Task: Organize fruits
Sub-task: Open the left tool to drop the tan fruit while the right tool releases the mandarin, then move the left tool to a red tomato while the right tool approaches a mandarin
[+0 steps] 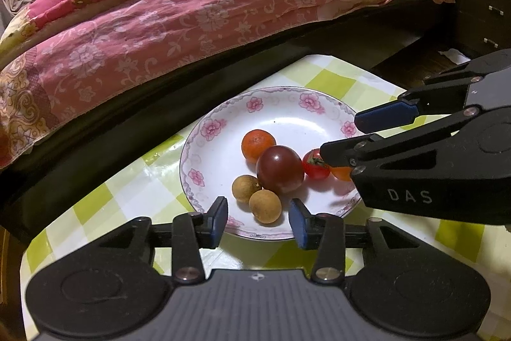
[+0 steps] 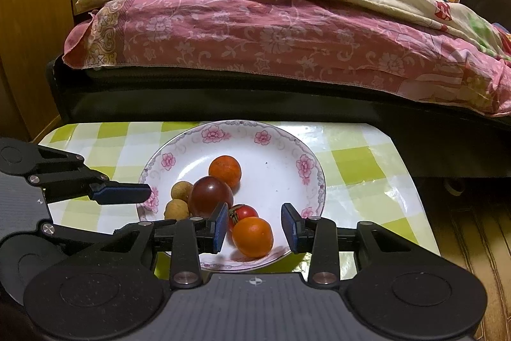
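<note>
On the plate (image 2: 314, 181): six fruits (image 2: 209, 192) gathered, none visible outside. Left gripper (image 1: 258, 218) wide, holding nothing; right gripper (image 2: 254, 227) wide around orange fruit (image 2: 252, 236), ungripped. Seemingly near done.

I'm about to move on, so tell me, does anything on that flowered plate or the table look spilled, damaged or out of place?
Nothing stands out. The plate sits flat on the checked tablecloth, and all six fruits lie inside it, whole, with no spill. The only mark is a tiny dark speck on the plate's bare white part.
</note>
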The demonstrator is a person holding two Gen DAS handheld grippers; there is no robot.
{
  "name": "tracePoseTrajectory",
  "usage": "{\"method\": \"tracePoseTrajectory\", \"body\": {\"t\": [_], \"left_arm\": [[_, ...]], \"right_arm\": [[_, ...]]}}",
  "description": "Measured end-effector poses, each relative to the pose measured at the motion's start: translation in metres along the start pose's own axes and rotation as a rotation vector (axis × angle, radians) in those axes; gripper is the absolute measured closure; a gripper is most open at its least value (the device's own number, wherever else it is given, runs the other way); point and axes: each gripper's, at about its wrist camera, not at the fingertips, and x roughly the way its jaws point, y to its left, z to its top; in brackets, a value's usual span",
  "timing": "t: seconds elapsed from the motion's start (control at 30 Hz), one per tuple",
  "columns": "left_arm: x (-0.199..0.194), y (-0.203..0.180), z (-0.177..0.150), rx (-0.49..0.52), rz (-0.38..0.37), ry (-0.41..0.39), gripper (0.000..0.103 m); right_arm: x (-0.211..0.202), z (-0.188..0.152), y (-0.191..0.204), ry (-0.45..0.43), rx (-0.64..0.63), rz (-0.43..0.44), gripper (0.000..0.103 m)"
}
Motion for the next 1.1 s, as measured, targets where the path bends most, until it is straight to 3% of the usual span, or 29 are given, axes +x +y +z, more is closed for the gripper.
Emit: {"method": "tracePoseTrajectory", "body": {"t": [0.23, 0.7, 1.1], "left_arm": [[-0.001, 0.0, 0.0, -0.001, 0.005, -0.004, 0.048], [-0.011, 0.014, -0.011, -0.032, 0.005, 0.009, 0.046], [-0.032, 0.033, -0.043, -0.06, -0.045, 0.051, 0.046]], "right_arm": [[-0.001, -0.001, 0.0, -0.004, 0.001, -0.006, 0.064], [-0.006, -0.003, 0.002, -0.014, 0.003, -0.008, 0.062], [-0.038, -0.02, 0.019, 0.005, -0.039, 0.049, 0.059]]}}
